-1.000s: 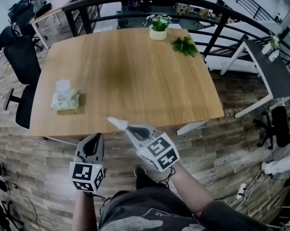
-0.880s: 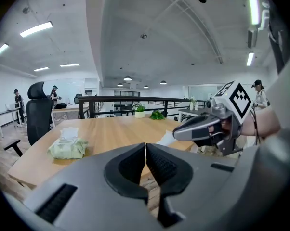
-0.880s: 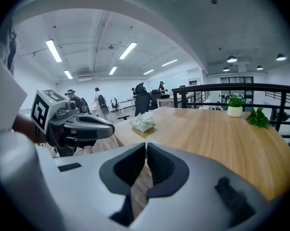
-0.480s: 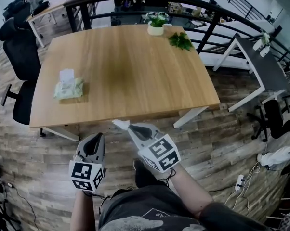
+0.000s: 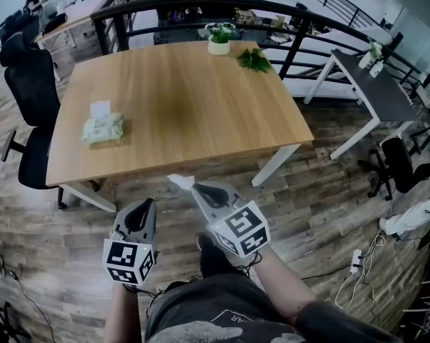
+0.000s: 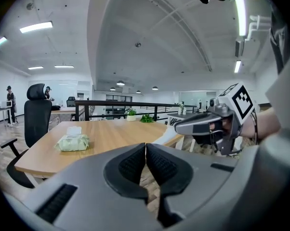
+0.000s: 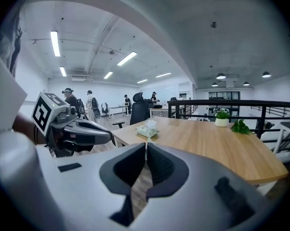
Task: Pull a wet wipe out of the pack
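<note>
Between the pads of the right claw (image 5: 193,188), clamped tight: a white wet wipe (image 5: 178,182), free end sticking out ahead of the tips. Visible in the right gripper view only as a thin white sliver where the pads meet. Just to the left, the left claw (image 5: 143,204), pads pressed flat together with nothing between them. Both held over the wooden floor (image 5: 322,213), short of the near edge of the table (image 5: 201,113) and not touching it. Farther out, lying on the table's left part, the green pack (image 5: 104,129), well apart from both claws, with another white sheet (image 5: 99,108) standing out of its top. At the table's far edge, a potted plant (image 5: 218,43) with a green sprig (image 5: 255,60) near it. Past the table's left side, a black office chair (image 5: 31,84)
</note>
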`<action>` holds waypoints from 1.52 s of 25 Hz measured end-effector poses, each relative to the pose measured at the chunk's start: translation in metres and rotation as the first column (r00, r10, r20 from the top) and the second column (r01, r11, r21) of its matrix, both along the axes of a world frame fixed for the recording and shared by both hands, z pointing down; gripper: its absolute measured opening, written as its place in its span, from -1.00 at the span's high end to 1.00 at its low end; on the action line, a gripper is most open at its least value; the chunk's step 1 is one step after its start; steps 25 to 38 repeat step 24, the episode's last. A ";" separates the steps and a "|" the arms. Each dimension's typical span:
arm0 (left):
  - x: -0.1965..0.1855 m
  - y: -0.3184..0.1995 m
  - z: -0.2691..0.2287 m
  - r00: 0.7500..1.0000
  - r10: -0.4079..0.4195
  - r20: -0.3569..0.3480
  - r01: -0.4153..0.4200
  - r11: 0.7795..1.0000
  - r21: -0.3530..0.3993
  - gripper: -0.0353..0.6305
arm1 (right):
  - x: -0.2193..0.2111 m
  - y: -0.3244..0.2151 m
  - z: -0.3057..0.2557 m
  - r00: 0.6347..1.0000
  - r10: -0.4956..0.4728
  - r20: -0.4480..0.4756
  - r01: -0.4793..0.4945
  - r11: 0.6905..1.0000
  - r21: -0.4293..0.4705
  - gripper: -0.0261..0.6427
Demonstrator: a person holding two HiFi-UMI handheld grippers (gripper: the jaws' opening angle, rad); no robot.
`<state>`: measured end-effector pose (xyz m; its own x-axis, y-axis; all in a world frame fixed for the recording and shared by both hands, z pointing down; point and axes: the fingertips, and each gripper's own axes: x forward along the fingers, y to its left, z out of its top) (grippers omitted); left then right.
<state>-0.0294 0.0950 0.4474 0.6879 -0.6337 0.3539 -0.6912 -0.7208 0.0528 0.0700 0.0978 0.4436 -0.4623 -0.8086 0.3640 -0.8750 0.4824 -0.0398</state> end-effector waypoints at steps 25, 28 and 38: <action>-0.008 0.102 0.012 0.997 0.040 0.062 -0.041 0.999 0.021 0.85 | -0.027 0.106 0.017 0.999 -0.049 0.009 0.049 0.996 -0.068 0.84; -0.008 0.102 0.012 0.997 0.040 0.062 -0.041 0.999 0.021 0.85 | -0.027 0.106 0.017 0.999 -0.049 0.009 0.049 0.996 -0.068 0.84; -0.008 0.102 0.012 0.997 0.040 0.062 -0.041 0.999 0.021 0.85 | -0.027 0.106 0.017 0.999 -0.049 0.009 0.049 0.996 -0.068 0.84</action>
